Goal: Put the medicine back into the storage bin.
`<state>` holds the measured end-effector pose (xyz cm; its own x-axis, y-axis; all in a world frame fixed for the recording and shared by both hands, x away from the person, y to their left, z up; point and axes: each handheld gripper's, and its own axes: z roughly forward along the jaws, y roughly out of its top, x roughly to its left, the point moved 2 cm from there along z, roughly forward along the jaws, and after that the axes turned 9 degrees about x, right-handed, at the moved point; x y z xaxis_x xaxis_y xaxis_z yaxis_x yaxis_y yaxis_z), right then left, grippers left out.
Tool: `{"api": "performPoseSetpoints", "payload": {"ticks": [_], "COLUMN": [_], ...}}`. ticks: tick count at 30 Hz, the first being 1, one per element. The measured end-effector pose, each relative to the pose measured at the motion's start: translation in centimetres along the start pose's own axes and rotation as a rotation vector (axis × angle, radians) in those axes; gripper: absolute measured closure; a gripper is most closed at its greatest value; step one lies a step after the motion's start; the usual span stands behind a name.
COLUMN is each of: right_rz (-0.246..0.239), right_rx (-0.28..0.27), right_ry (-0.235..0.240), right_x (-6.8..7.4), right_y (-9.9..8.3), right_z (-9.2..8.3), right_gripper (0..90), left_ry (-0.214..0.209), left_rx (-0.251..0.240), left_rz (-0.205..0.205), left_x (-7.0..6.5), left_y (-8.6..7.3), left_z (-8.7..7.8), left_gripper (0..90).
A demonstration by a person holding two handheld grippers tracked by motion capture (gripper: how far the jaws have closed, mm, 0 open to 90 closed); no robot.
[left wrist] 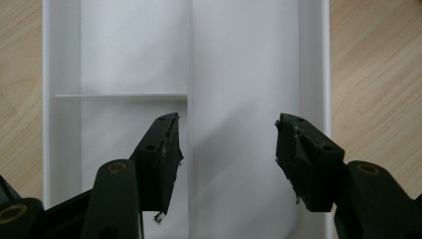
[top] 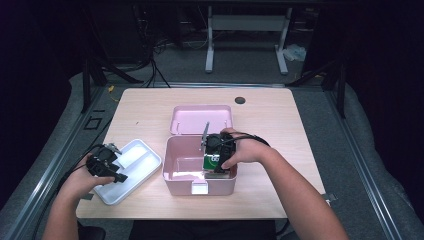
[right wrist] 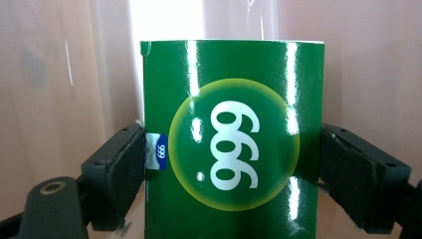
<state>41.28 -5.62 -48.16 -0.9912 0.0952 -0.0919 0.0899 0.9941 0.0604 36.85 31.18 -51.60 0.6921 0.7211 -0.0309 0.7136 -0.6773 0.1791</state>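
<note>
A glossy green box (right wrist: 231,144) with white "999" in a yellow-rimmed circle sits between the jaws of my right gripper (right wrist: 231,174), which is shut on its two sides. In the high view my right gripper (top: 218,162) holds that green box (top: 214,161) inside the pink case (top: 172,162), near its right wall. Over the white tray (top: 131,175) at the table's left, my left gripper (top: 106,167) hovers. The left gripper view looks straight down at the white tray (left wrist: 244,64), with my left gripper (left wrist: 228,159) open and nothing between its jaws.
The pink case's lid (top: 201,119) lies open flat behind the case. The white tray has a long divider (left wrist: 189,74) and a short cross wall (left wrist: 119,95) making compartments. A dark round grommet (top: 240,100) marks the far table edge. Bare wood surrounds both containers.
</note>
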Motion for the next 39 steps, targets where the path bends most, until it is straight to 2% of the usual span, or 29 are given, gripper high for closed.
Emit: {"api": "performPoseSetpoints", "payload": {"ticks": [2, 6, 7, 9, 12, 17, 19, 23, 24, 26, 29, 30, 36, 38, 39], "right_rz": [-0.003, -0.003, 0.004, 0.007, 0.011, 0.014, 0.022, 0.042, 0.061, 0.066, 0.093, 0.106, 0.156, 0.169, 0.189], "right_rx": [0.025, 0.012, -0.011, -0.020, -0.041, -0.063, -0.049, -0.039, -0.043, -0.049, -0.055, -0.058, -0.076, -0.076, -0.078], "right_ry": [-0.002, -0.015, -0.014, -0.014, -0.030, -0.026, -0.021, -0.016, -0.019, -0.031, -0.021, -0.034, -0.032, -0.044, -0.043], "right_x": [0.1, 0.1, 0.1, 0.1, 0.1, 0.2, 0.1, -0.1, -0.3, -0.4, -0.6, -0.6, -0.6, -0.6, -0.5], "right_y": [-0.1, -0.1, -0.1, -0.1, -0.2, -0.6, -1.3, -2.5, -3.3, -3.7, -5.1, -5.6, -8.2, -8.8, -9.1], "right_z": [0.3, 0.2, -0.3, -0.5, -1.8, -3.9, -4.8, -5.6, -5.9, -6.1, -6.7, -6.8, -7.0, -6.9, -6.8], "right_gripper": [15.1, 15.4, 15.8, 16.8, 21.4, 26.4, 28.2, 28.8, 29.0, 29.4, 30.5, 30.8, 31.3, 31.4, 31.4], "left_ry": [-0.001, -0.001, 0.001, 0.000, -0.001, -0.001, -0.001, 0.000, -0.001, -0.001, -0.002, -0.002, -0.004, -0.002, -0.002], "left_rx": [-0.005, -0.007, -0.010, -0.010, -0.012, -0.012, -0.010, -0.014, -0.014, -0.013, -0.009, -0.006, -0.010, -0.012, -0.010], "left_rz": [-0.003, -0.008, -0.009, -0.010, -0.013, -0.010, -0.010, -0.012, -0.013, -0.013, -0.015, -0.012, -0.019, -0.026, -0.027], "left_x": [0.0, 0.1, 0.2, 0.2, 0.2, 0.2, 0.2, 0.3, 0.3, 0.3, 0.3, 0.3, 0.4, 0.5, 0.6], "left_y": [0.0, -0.1, -0.2, -0.2, -0.2, -0.2, -0.3, -0.4, -0.4, -0.4, -0.3, -0.3, -0.5, -0.6, -0.7], "left_z": [0.0, -0.1, -0.1, -0.2, -0.2, -0.2, -0.2, -0.2, -0.2, -0.2, -0.1, -0.1, -0.1, -0.1, -0.2], "left_gripper": [42.8, 42.8, 42.8, 42.8, 42.8, 42.8, 42.8, 42.8, 42.8, 42.9, 42.9, 42.8, 42.9, 42.9, 42.9]}}
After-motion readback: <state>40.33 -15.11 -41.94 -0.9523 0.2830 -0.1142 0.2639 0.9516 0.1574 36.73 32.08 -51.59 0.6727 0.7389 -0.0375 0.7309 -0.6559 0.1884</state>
